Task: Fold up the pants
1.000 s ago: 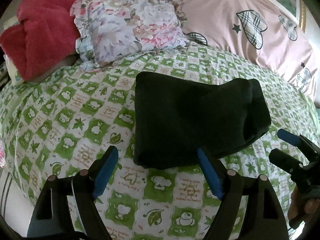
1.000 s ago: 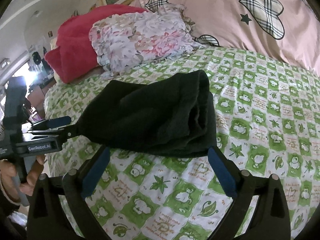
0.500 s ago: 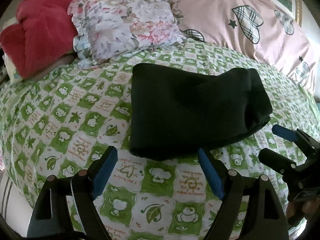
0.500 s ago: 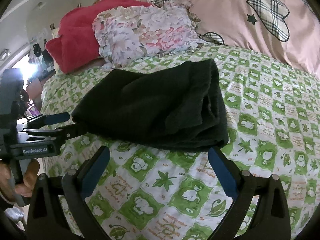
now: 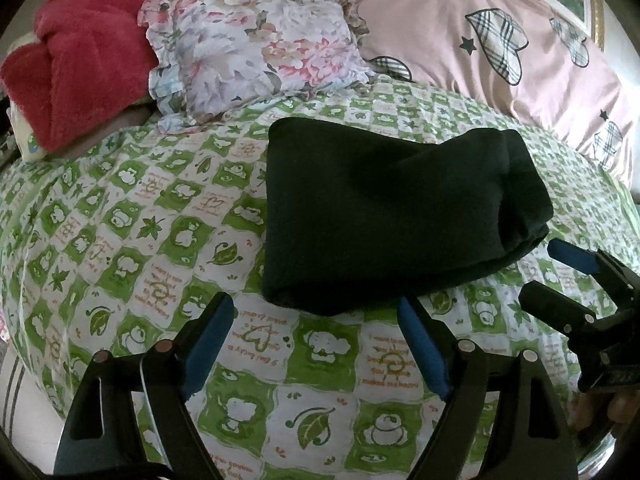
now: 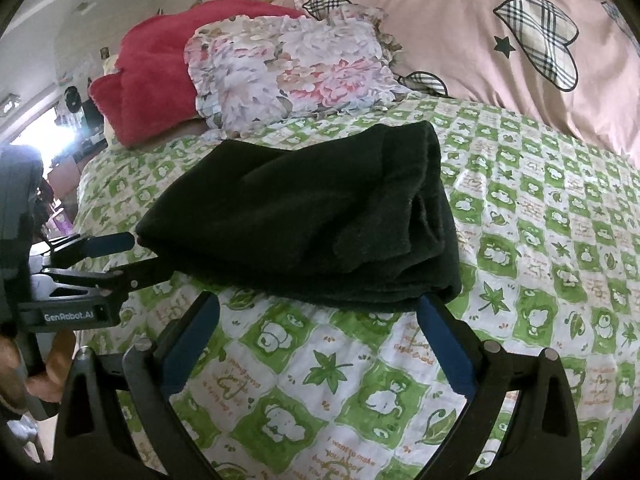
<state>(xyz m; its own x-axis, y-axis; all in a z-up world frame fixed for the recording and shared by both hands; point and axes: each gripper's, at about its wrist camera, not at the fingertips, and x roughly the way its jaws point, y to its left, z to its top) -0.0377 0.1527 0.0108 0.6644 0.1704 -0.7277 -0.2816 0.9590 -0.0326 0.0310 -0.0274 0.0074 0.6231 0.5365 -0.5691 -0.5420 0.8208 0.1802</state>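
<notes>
The black pants (image 5: 400, 208) lie folded into a thick bundle on the green-checked bedsheet (image 5: 132, 240). My left gripper (image 5: 316, 344) is open just short of the bundle's near edge, nothing between its blue pads. In the left wrist view my right gripper (image 5: 560, 280) stands open by the bundle's right end. The right wrist view shows the pants (image 6: 312, 216) with layered edges on their right side. There my right gripper (image 6: 318, 340) is open at the near edge. My left gripper (image 6: 120, 258) is open at the bundle's left corner.
A floral pillow (image 5: 256, 48) and a red blanket (image 5: 80, 64) lie behind the pants, and a pink quilt (image 5: 500, 40) sits at the back right. The bed's edge drops off at the lower left (image 5: 24, 400). A hand (image 6: 24, 368) holds the left gripper.
The pants lie as before and both grippers stay open. The left gripper has drawn back slightly from the near edge; the right one has edged a little closer.
</notes>
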